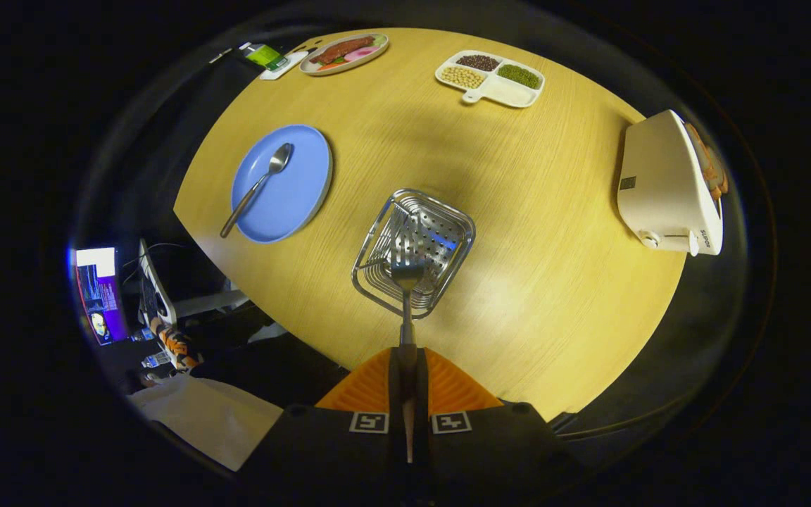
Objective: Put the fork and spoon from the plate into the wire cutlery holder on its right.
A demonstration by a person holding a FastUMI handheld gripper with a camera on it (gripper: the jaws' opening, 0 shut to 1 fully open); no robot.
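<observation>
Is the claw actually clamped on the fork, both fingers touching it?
Touching. In the gripper view both orange fingers press the fork handle, no gap either side; the claw holds it above the wire cutlery holder.

The wooden surface (518, 232) carries a blue plate (300, 190), wire cutlery holder (441, 232), food plate (344, 53), divided tray (500, 88) and toaster (662, 186).

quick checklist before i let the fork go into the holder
1. Grip: gripper shut on the fork, handle clamped between both fingers: ok.
2. Aim: fork head lies over the holder, at its near rim: ok.
3. Height above the holder: cannot tell.
4. Holder upright on the table, nothing seen inside: ok.
5. Space around: plate and toaster stand apart from the holder: ok.
6. Remaining: spoon still on the plate: not ok.
</observation>
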